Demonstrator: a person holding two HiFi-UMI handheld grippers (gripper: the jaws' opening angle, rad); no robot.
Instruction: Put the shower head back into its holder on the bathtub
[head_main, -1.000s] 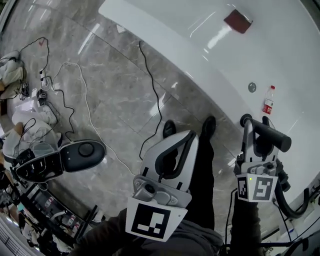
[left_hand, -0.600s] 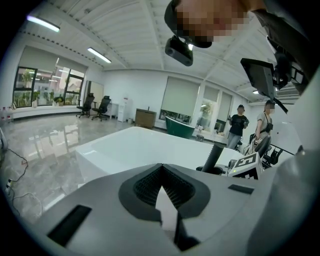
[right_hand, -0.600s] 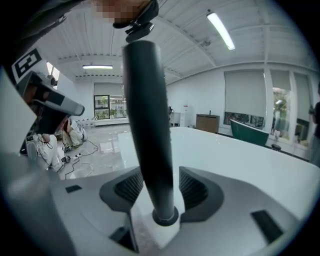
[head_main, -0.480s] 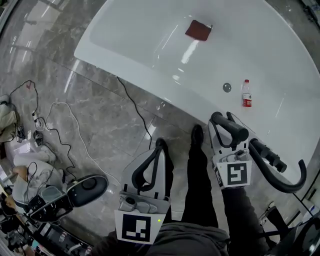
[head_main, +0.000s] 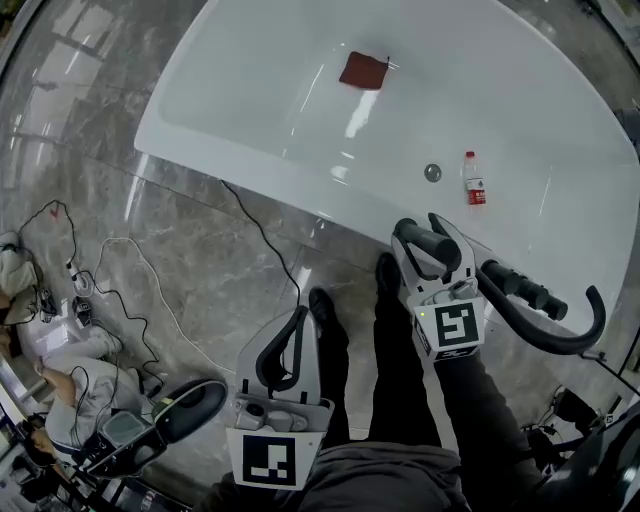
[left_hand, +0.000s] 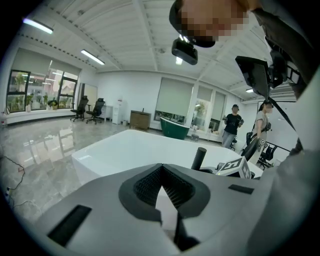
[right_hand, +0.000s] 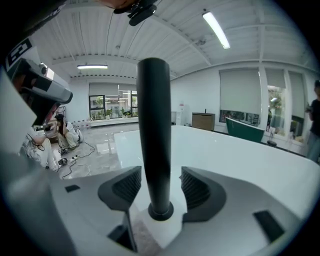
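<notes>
The black shower head (right_hand: 154, 140) stands upright with its foot in a round black holder (right_hand: 161, 212) on the white bathtub (right_hand: 240, 155) rim. My right gripper (right_hand: 161, 176) sits around the handle with its jaws opening. A gap shows at the right pad, while the left pad lies close beside the handle. In the head view the right gripper (head_main: 430, 245) is at the tub's near rim (head_main: 250, 180) with the shower head (head_main: 440, 250) between its fingers. A black hose (head_main: 590, 325) curves off to the right. My left gripper (head_main: 298, 318) hangs shut and empty over the floor, its pads (left_hand: 162, 172) meeting.
In the tub lie a red cloth (head_main: 363, 70) and a small bottle (head_main: 471, 178) beside the drain (head_main: 432, 172). Cables (head_main: 150, 290) trail over the marble floor. A person (head_main: 70, 365) sits at the left by a black device (head_main: 165, 420). People (left_hand: 232, 130) stand far behind.
The right gripper's jaws have spread away from the shower head handle. The head view has swung, so more of the tub shows. The left gripper has risen a little.
</notes>
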